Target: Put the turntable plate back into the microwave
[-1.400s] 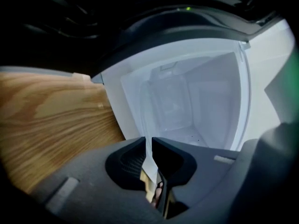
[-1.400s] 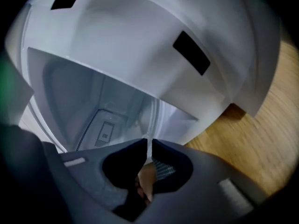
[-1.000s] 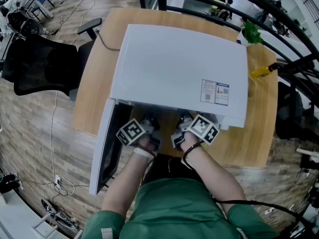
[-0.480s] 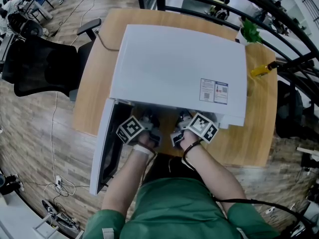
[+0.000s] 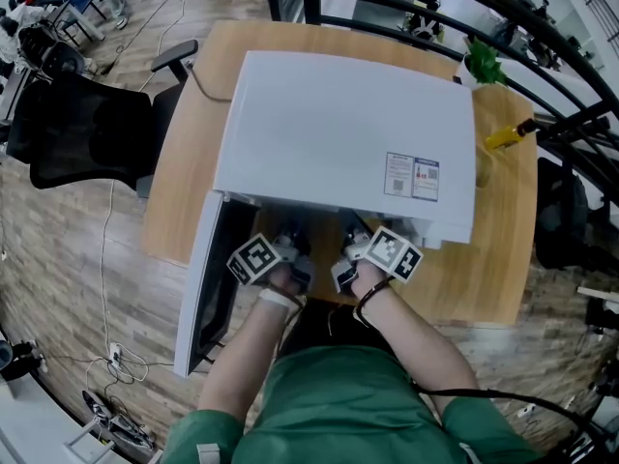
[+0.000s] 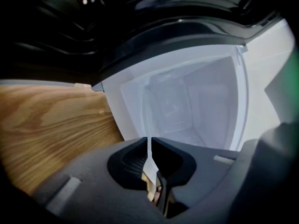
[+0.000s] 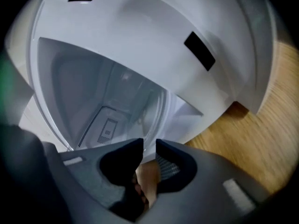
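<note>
Because the door (image 5: 198,298) is swung wide to the left, the mouth of the microwave (image 5: 338,133) on the wooden table (image 5: 184,162) is free for both tools to reach in side by side. At the left, the left gripper (image 6: 150,146) has its jaws nearly together, pinching the thin glass edge of the turntable plate (image 6: 148,129). I think this one side keeps the plate steady. The plate extends into the white cavity, and the head view does not show it under the oven's top. At the right, the right gripper (image 7: 148,148) has just been opening its jaws. The plate's rim (image 7: 152,125) lies in the gap but the pads do not press it, so probably the plate already has support below.
</note>
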Demonstrator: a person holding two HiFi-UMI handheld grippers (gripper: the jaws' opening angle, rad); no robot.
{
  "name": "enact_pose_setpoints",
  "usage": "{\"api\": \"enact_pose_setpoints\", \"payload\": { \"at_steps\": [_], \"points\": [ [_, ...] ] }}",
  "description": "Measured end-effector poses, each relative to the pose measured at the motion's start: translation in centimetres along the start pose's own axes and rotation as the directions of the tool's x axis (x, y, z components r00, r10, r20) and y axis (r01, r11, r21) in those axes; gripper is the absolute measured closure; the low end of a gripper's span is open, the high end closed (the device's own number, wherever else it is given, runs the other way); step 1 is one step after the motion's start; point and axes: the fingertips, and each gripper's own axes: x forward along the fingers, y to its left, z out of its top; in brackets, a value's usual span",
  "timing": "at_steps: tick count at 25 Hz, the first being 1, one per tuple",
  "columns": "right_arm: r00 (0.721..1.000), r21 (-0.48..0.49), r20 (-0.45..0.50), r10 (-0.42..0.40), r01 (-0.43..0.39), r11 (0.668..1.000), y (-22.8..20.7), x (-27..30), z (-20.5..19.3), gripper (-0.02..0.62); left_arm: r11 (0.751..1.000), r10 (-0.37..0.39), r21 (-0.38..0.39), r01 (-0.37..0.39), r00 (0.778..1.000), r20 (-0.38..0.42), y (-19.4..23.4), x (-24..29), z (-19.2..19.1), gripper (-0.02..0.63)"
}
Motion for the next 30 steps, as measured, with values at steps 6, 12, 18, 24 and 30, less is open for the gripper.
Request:
{"api": "enact_pose_setpoints", "payload": {
  "at_steps": [6,12,18,24,30],
  "points": [
    [0.996,0.004,-0.054,0.064,-0.064,0.998,0.6,-2.1,-1.8,0.511,0.999,-0.009,0.045,0.012,0.998,-0.059,-0.4,-2.0,-2.0,0.574],
    [0.987,-0.124,-0.132,0.093,-0.109,0.986,1.8,-5.1,-4.0,0.561,0.983,-0.01,0.178,0.046,0.98,-0.197,-2.7,-3.8,-6.5,0.575],
    [0.988,-0.322,-0.127,0.09,-0.127,0.938,3.6,-8.1,-3.1,0.575,0.906,0.042,0.419,0.057,0.973,-0.225,-6.0,-5.2,-8.1,0.575],
    [0.993,-0.598,-0.081,0.081,-0.113,0.794,6.1,-11.0,-1.1,0.58,0.727,0.072,0.685,0.044,0.988,-0.139,-10.9,-7.2,-6.4,0.575],
    [0.987,-0.82,-0.032,0.158,-0.116,0.56,11.5,-12.5,1.1,0.58,0.524,0.034,0.849,0.061,0.995,-0.093,-15.5,-8.6,-5.7,0.575]
  ]
}}
